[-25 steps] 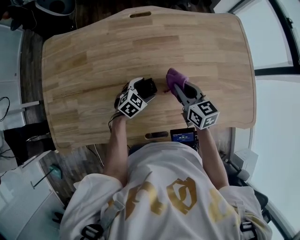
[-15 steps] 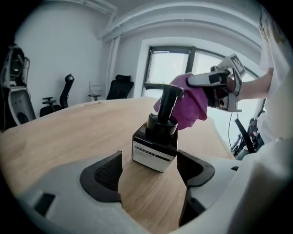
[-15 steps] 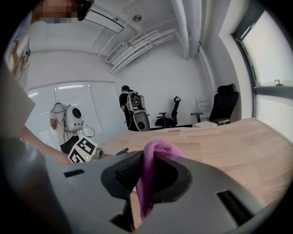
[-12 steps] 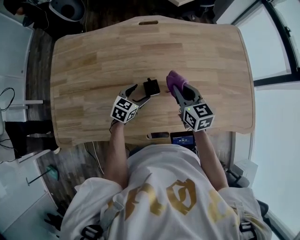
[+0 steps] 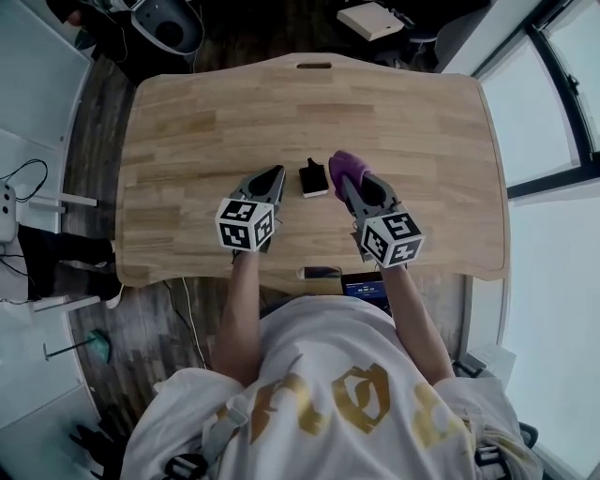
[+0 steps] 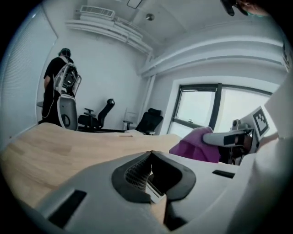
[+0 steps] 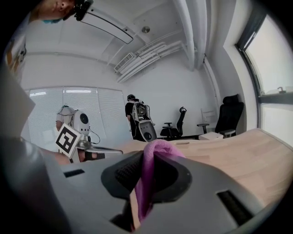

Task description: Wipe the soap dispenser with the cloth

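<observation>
The small black soap dispenser point(image 5: 313, 177) stands alone on the wooden table point(image 5: 206, 122), near its middle. My left gripper point(image 5: 274, 178) hangs just left of it and apart from it. Its jaws have just closed, and in the left gripper view they point(image 6: 151, 155) meet with nothing between them. On the dispenser's right, my right gripper point(image 5: 350, 180) is shut on the purple cloth point(image 5: 343, 165). In the right gripper view a fold of the cloth point(image 7: 155, 148) bulges up between the pads of the gripper point(image 7: 147, 157). The cloth point(image 6: 194, 145) also shows from the left gripper's camera.
The table has a handle slot at its far edge point(image 5: 313, 65) and one at its near edge point(image 5: 319, 273). An office chair point(image 5: 169, 23) and a white box point(image 5: 372, 19) sit beyond the far edge. A person point(image 7: 132, 114) stands in the background. Windows line the right side.
The left gripper was open around the dispenser, then let it go, rose and drew back to the left, and its jaws shut empty. The right gripper with the cloth rose slightly.
</observation>
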{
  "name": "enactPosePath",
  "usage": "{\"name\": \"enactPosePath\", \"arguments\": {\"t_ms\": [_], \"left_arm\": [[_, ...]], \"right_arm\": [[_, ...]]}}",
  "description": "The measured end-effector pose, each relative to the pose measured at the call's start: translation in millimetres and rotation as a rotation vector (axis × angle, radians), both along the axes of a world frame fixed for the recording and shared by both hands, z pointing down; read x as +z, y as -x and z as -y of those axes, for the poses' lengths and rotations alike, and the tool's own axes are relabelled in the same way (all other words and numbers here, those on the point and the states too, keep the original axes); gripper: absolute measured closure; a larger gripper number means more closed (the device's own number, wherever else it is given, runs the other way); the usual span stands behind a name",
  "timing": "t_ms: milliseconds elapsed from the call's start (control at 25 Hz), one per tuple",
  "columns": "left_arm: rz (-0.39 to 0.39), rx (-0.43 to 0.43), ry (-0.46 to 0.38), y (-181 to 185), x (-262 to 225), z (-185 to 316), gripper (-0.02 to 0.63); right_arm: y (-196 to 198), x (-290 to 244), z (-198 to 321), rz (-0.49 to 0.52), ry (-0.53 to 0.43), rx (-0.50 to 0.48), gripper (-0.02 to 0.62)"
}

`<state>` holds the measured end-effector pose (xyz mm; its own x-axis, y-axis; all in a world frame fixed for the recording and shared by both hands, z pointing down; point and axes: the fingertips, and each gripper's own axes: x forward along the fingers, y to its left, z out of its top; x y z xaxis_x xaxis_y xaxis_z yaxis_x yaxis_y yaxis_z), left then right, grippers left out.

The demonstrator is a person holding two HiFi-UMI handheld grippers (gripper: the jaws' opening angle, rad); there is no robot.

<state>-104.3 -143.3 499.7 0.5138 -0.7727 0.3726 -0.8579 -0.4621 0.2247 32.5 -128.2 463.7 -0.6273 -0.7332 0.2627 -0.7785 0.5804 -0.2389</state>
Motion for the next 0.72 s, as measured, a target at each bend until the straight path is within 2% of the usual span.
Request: {"name": "enactPosePath", "arguments": {"t_ms": [240, 400, 720], "left_arm": [[0.021, -0.054, -0.093, -3, -36, -10, 0.597], [0.040, -0.032, -0.098, -13, -36, -25, 0.597], [0.044, -0.050, -0.124, -11, -43, -34, 0.597]], "right_arm": [[1, -12, -9, -0.016, -0.033, 0.035, 0.545], [3, -17, -20, -0.011, -0.037, 0.052, 0.545], [5, -15, -32, -0.079, -0.053, 0.054, 0.546]]}}
